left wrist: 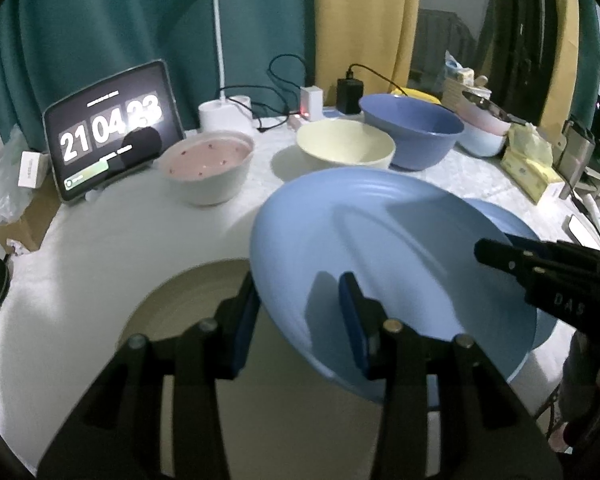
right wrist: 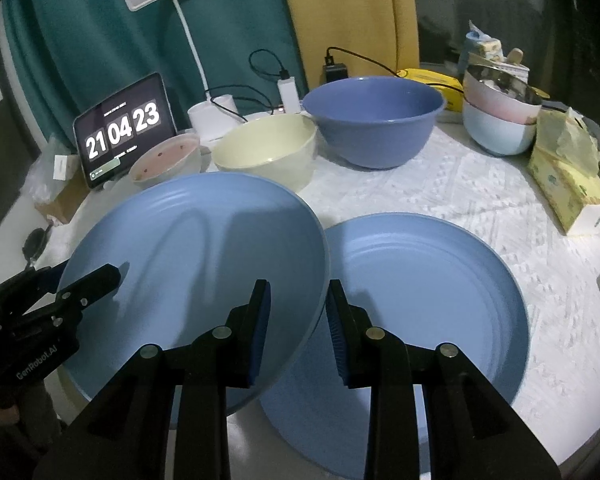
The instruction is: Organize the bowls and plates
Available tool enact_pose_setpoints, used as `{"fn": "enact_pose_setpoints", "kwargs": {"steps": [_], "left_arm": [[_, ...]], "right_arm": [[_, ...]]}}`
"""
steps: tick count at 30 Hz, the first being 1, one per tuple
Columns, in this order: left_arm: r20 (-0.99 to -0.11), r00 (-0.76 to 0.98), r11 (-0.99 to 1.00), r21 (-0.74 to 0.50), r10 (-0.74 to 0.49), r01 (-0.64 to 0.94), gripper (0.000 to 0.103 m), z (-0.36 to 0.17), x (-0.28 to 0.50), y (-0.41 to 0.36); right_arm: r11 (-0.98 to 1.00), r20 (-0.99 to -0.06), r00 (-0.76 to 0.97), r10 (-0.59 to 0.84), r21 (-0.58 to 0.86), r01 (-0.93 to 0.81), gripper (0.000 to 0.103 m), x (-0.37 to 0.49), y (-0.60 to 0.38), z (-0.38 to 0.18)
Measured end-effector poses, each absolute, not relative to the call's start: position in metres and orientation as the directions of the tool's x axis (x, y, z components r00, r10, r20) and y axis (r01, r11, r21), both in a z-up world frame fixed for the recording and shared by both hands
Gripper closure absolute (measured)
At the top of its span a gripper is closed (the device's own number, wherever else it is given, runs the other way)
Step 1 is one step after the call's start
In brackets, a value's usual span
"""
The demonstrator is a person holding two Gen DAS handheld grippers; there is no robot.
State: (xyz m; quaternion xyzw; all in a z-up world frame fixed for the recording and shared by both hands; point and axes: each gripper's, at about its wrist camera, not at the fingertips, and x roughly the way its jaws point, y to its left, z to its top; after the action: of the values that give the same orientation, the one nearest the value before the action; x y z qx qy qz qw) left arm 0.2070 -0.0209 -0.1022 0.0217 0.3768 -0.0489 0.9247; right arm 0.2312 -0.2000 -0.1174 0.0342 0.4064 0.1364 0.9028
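Left wrist view: the left tongs (left wrist: 304,320) grip the near rim of a light blue plate (left wrist: 380,240), one pad under it and one pad on top. The plate is held up and tilted above the table (left wrist: 100,248). At 3 o'clock the right tongs (left wrist: 500,258) pinch the same plate at its far side. A tan plate (left wrist: 188,300) lies under the left finger at 7 o'clock. A second blue plate (left wrist: 512,220) peeks out behind the held one.

Right wrist view: the right tongs (right wrist: 298,312) clamp the held plate (right wrist: 204,260) at its right rim. The second plate (right wrist: 440,300) lies flat on the white cloth at 4 o'clock, partly under the held one.

Farther back, at 12 o'clock, stand a cream bowl (right wrist: 268,150) and a big blue bowl (right wrist: 374,120). A pink bowl (right wrist: 164,162) sits at 10 o'clock, just beside a clock screen (right wrist: 124,128). Stacked bowls (right wrist: 500,120) and a tissue box (right wrist: 568,184) are at 2 o'clock.
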Motion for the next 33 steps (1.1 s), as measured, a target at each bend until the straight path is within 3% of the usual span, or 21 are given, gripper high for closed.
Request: {"fn": "enact_pose_setpoints", "kwargs": {"steps": [33], "left_arm": [[-0.757, 0.645, 0.966, 0.077, -0.104, 0.245, 0.062, -0.121, 0.206, -0.126]], "right_arm": [[0.971, -0.716, 0.660, 0.226, 0.218, -0.096, 0.072, 0.214, -0.303, -0.135]]}}
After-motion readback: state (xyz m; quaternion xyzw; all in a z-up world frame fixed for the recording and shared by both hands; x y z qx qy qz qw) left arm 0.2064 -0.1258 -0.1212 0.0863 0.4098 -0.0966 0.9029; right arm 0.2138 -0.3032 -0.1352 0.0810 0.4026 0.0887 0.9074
